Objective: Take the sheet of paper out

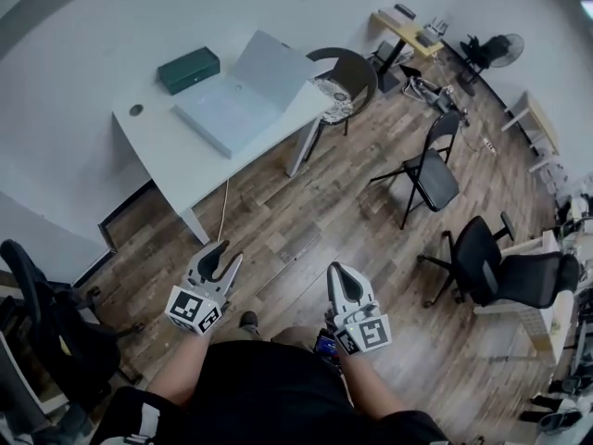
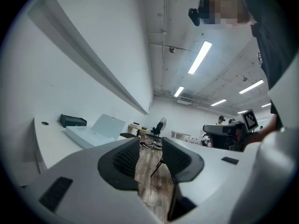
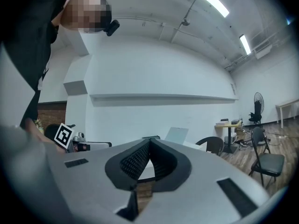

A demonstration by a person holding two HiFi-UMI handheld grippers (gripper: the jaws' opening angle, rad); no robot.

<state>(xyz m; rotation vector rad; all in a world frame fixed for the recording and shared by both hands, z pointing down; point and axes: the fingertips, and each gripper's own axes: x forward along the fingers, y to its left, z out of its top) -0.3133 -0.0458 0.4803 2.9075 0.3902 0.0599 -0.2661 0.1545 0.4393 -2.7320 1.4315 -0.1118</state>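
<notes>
Both tools hang low over the brown wooden plank floor, well apart from the white rectangular counter. The left tool is released, with nothing between its jaws. The right tool is clenched on nothing. On the counter an open pale blue flat case lies beside a dark green box. The pale layer inside may be the sheet of paper.

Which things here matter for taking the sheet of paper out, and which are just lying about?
For the job: open white case on the white table; left gripper, jaws apart; right gripper, jaws together; both empty.

Lying about: green box, round-back chair, folding chair, office chair, fan.
</notes>
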